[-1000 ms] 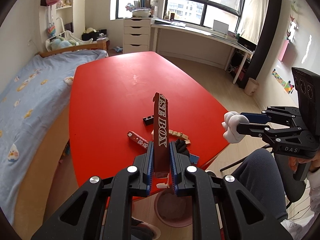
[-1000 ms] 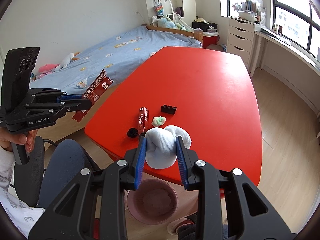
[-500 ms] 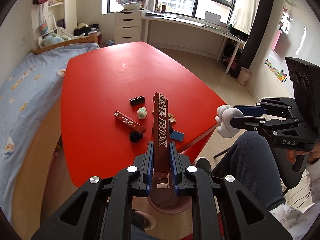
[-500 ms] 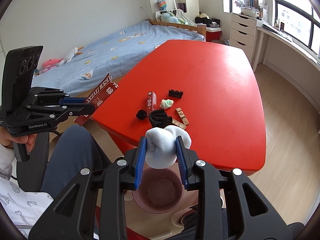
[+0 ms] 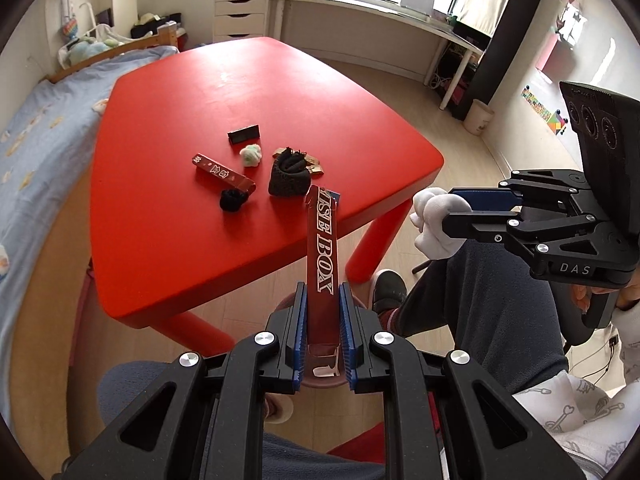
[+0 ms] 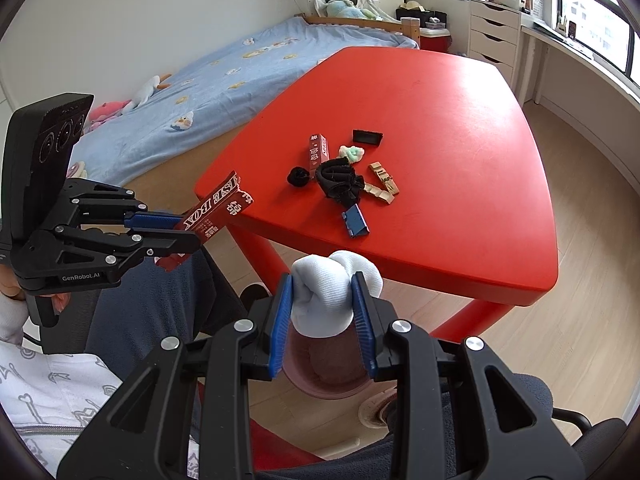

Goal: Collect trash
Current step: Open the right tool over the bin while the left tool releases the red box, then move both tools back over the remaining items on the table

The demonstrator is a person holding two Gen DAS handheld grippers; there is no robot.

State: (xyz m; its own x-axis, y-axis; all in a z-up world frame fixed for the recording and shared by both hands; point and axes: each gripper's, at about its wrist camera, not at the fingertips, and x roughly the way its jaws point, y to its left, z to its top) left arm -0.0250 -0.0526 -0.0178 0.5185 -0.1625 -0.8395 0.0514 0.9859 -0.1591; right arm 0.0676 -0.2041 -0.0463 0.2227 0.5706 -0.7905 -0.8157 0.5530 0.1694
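Both grippers have pulled back off the big red plastic table (image 6: 460, 92) in the last second, and they now hang over the floor on its near side, above the round pink plastic bin (image 6: 320, 376) that sits near the person's feet. That matters: each load looks about lined up for a drop. Left gripper (image 5: 323, 344) is clamped tight on the long dark-red cardboard box with white lettering (image 5: 322, 256), which stands up between its blue pads. Right gripper (image 6: 322, 320) squeezes the soft white balled-up cloth wad (image 6: 328, 296), directly above the bin's mouth. Next comes the release, I'd judge, with the tall box the likelier one to tip outside. Left behind on the table, well apart from both tools: a black crumpled fabric lump (image 6: 338, 182), a second slim red carton (image 6: 319, 152), a small blue plastic clip (image 6: 355, 221).
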